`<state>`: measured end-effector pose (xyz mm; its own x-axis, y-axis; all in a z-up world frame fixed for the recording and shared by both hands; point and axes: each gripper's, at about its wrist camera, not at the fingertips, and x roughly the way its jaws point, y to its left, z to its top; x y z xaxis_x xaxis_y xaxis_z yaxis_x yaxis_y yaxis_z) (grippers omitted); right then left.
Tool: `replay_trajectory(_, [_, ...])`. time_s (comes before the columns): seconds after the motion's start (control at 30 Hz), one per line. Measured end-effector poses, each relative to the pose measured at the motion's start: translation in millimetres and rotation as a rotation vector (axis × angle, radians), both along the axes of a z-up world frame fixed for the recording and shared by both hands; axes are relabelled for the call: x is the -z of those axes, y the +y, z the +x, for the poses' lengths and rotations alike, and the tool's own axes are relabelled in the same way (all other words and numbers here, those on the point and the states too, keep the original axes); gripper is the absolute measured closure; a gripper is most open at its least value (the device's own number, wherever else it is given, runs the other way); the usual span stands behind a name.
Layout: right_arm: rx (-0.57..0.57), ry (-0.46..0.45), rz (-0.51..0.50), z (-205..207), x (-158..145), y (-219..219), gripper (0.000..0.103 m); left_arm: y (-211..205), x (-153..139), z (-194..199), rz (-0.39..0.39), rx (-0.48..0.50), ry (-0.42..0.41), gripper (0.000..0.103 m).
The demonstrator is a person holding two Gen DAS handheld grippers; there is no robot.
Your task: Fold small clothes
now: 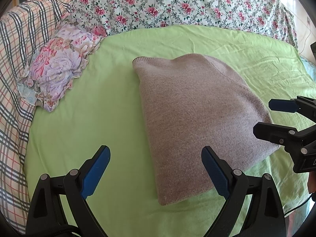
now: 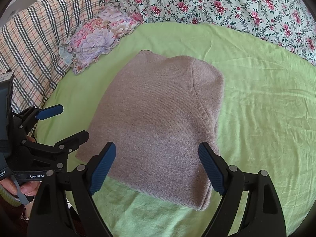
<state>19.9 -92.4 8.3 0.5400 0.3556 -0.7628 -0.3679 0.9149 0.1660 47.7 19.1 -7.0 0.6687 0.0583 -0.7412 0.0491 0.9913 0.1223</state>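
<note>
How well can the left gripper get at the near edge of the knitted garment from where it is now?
Probably yes. The left gripper is open and holds nothing, and the garment lies flat on the green sheet just ahead, its near edge uncovered. The right gripper, also open, stands off to the side.

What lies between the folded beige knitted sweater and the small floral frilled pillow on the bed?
Only bare light green bedsheet lies between the folded beige knitted sweater and the small floral frilled pillow. Both wrist views show this stretch.

checked blanket (image 1: pixel 17 59) cut off at left edge; sweater (image 2: pixel 158 122) underside hidden.
</note>
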Motion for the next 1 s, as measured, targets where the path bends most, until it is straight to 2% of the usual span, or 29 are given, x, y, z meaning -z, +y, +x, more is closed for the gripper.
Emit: replay_trajectory(1.0, [0.002,-0.002,-0.002,2.9,-2.0,0.2,0.017,0.0,-0.8,6.7,0.002,0.002,0.000,0.009])
